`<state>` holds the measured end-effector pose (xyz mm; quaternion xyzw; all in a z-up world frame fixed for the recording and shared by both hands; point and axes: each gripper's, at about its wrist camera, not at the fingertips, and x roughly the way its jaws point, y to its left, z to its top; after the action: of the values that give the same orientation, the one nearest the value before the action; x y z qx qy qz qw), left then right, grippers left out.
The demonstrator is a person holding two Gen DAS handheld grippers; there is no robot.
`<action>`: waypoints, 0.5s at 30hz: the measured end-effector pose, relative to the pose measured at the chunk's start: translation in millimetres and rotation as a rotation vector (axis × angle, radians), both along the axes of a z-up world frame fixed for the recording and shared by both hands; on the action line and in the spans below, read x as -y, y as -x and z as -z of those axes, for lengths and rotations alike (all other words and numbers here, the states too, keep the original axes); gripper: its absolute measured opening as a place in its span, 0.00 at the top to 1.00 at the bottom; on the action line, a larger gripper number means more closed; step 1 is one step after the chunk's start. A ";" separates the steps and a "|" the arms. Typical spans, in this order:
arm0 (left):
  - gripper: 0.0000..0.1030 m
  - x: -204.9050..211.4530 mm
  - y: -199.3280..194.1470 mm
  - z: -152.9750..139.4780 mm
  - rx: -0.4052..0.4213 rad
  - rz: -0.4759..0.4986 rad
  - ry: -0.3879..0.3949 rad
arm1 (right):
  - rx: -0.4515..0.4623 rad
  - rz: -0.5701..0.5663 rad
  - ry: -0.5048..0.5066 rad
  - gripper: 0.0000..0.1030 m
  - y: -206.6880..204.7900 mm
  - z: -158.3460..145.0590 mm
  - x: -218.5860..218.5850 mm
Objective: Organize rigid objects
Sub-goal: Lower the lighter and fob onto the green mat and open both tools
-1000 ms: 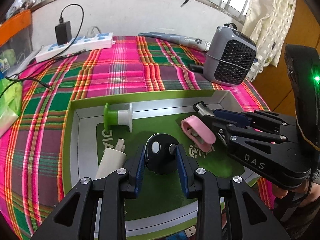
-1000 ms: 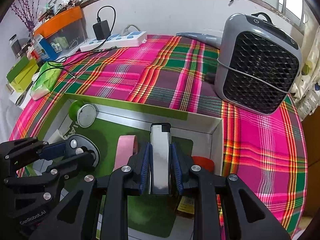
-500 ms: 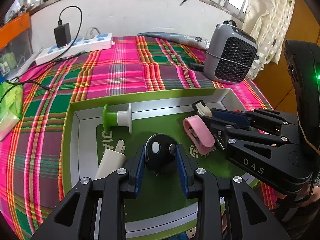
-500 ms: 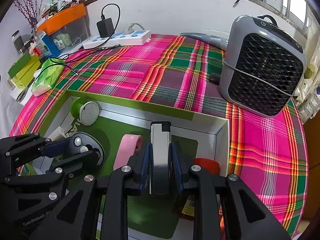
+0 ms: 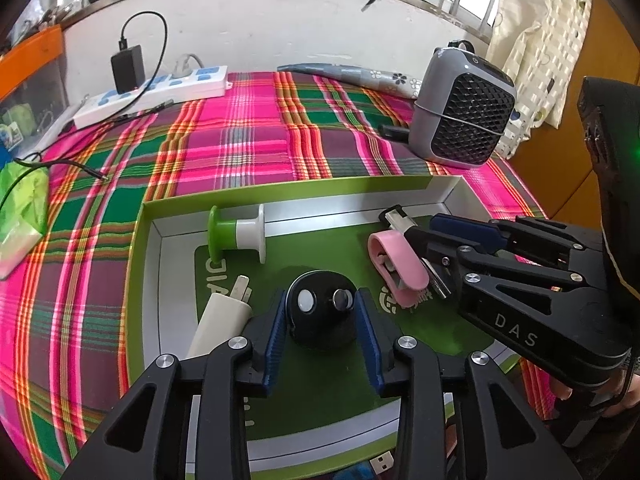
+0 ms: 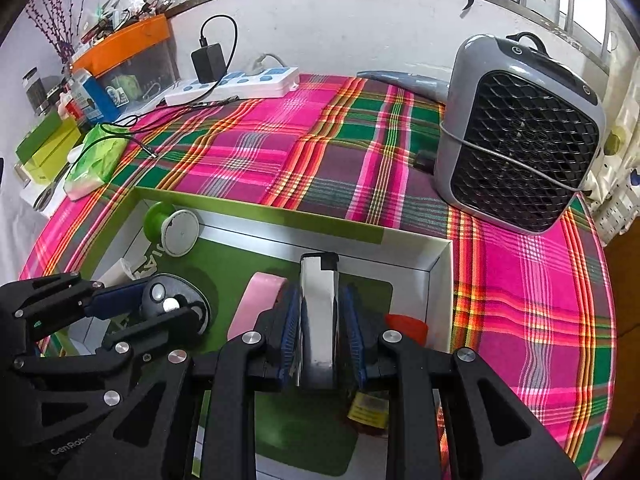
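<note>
Left tool [image 5: 322, 334] just parted; right tool [image 6: 320, 340] clamped.

Both wrist cameras sit close above the green box [image 5: 280, 194] – each tilted down toward 12 o'clock – sharing it and the grey heater [image 6: 516, 132].

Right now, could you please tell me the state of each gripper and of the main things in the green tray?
left gripper: jaws just opened, black disc between them, released
black disc: resting on tray floor
right gripper: shut on the silver lighter
silver lighter: clamped
pink clip: lying in tray
green spool: lying on its side
green tray: open
</note>
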<state>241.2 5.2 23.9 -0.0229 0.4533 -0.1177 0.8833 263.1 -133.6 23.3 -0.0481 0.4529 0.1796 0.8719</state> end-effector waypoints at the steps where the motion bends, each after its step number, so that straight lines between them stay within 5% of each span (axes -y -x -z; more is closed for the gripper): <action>1: 0.67 0.0 1.3 -0.8 0.003 -0.002 0.000 | 0.003 0.000 0.000 0.76 1.5 -0.8 0.2; 15: 0.67 0.0 34.9 -25.1 0.068 -0.019 -0.019 | 0.046 0.013 -0.030 0.70 25.8 -19.4 5.7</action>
<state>206.4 5.2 49.0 -0.0146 0.4239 -0.1058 0.8994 237.3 -139.3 42.7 -0.0362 0.4302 0.1795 0.8840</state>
